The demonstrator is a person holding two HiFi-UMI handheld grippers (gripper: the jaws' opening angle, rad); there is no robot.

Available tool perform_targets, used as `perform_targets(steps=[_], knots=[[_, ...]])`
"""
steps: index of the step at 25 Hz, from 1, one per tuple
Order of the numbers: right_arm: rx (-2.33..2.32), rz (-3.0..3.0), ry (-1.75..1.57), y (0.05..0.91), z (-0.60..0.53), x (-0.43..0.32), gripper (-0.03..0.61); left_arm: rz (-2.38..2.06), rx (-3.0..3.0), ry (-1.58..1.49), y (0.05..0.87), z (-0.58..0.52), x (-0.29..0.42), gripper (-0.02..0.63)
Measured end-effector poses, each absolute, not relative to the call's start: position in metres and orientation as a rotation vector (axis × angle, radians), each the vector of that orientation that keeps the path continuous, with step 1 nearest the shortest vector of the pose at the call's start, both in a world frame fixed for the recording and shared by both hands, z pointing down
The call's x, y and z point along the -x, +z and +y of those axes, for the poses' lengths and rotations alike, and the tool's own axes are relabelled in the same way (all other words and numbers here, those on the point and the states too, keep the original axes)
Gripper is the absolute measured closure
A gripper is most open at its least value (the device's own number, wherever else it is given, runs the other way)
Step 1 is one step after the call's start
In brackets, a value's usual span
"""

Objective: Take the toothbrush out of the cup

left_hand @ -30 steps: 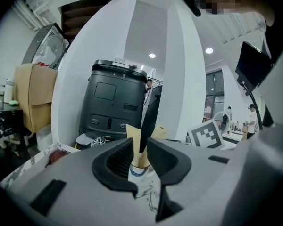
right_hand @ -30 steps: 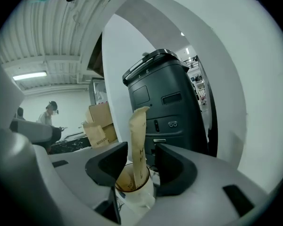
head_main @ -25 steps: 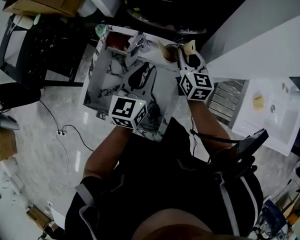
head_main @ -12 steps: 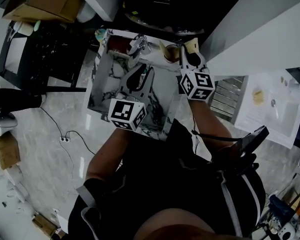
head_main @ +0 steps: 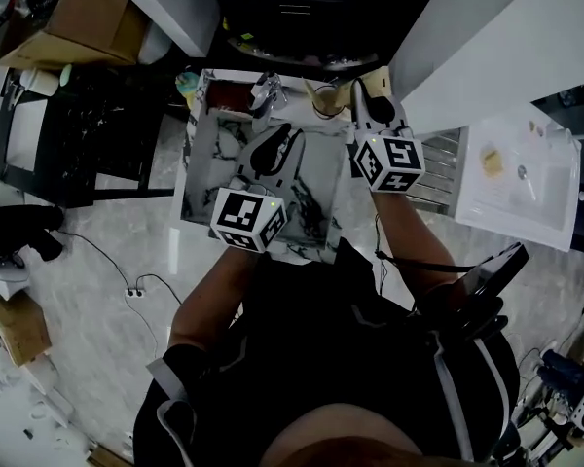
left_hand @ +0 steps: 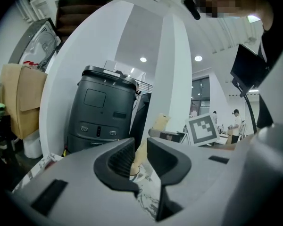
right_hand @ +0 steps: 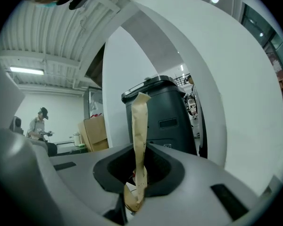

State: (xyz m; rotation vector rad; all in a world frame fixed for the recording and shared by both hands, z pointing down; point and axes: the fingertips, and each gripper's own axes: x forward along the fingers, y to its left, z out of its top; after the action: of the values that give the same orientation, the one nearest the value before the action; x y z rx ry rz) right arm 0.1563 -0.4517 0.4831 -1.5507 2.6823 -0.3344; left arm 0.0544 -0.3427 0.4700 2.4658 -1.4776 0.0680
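Head view: found the right gripper at the far right of the marbled surface, clenched on the paper-wrapped toothbrush, just right of the cup. Found the left gripper nearer and more to the left, over the middle of that surface, apart from the cup.

Left gripper view: showed the jaws released, with a narrow gap between them and nothing grasped there. Faced a dark bin far ahead, on the left.

Right gripper view: showed the jaws, which had just been closing, pressed on the toothbrush at its lower part. Held it upright: long axis vertical, upper end pointing up well above the jaws, lower end hanging just beneath them. Could not tell from here whether the lower end was clear of the cup.
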Motion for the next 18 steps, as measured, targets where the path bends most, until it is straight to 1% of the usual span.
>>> perform_targets(steps=[13,16,18], knots=[[1.713,2.510,-0.188,0.400,-0.395,-0.175,0.529,-1.355,-2.640,-0.029,0.416,-0.324,-0.040,0.534],[1.715,2.491,-0.169,0.388,-0.379,-0.175,0.529,-1.342,-2.649,-0.047,0.408,-0.320,-0.036,0.572],[1.715,2.482,-0.149,0.381,-0.367,-0.174,0.529,-1.318,-2.668,-0.056,0.404,-0.314,-0.036,0.577]])
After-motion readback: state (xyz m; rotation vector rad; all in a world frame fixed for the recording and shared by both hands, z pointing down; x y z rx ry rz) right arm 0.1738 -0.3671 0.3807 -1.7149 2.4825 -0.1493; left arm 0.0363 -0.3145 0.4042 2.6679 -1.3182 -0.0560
